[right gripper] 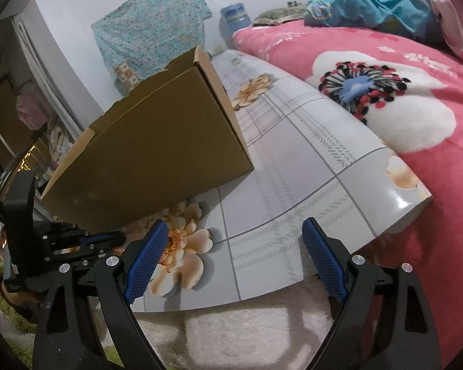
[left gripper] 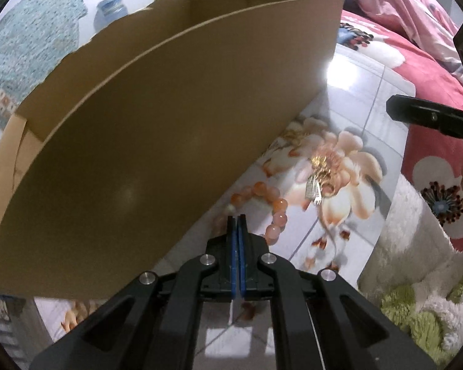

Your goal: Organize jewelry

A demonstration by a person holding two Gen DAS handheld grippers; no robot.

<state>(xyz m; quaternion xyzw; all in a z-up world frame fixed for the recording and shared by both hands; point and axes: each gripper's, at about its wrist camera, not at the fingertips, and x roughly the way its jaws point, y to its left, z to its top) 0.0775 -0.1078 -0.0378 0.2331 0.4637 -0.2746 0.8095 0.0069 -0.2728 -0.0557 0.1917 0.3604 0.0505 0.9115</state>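
Observation:
A peach bead bracelet (left gripper: pixel 274 206) lies on the flowered tabletop (left gripper: pixel 352 92) beside the brown cardboard box (left gripper: pixel 169 123). My left gripper (left gripper: pixel 237 216) is shut, its blue pads pressed together, with the tips over the bracelet's loop; I cannot tell whether they pinch its cord. A small heap of gold and silver jewelry (left gripper: pixel 319 174) sits further right on a printed flower. In the right wrist view my right gripper (right gripper: pixel 235 224) stands open over the tabletop's (right gripper: pixel 293 169) near edge with nothing between its pads. The left gripper (right gripper: pixel 120 236) reaches under the tilted-looking box (right gripper: pixel 154 154).
The box is open-topped and takes up the tabletop's left side. A pink flowered blanket (right gripper: pixel 401 108) on a bed borders the tabletop on the right. A fluffy white and green rug (right gripper: pixel 247 333) lies below the near edge. A blue jar (right gripper: pixel 235 15) stands by the far wall.

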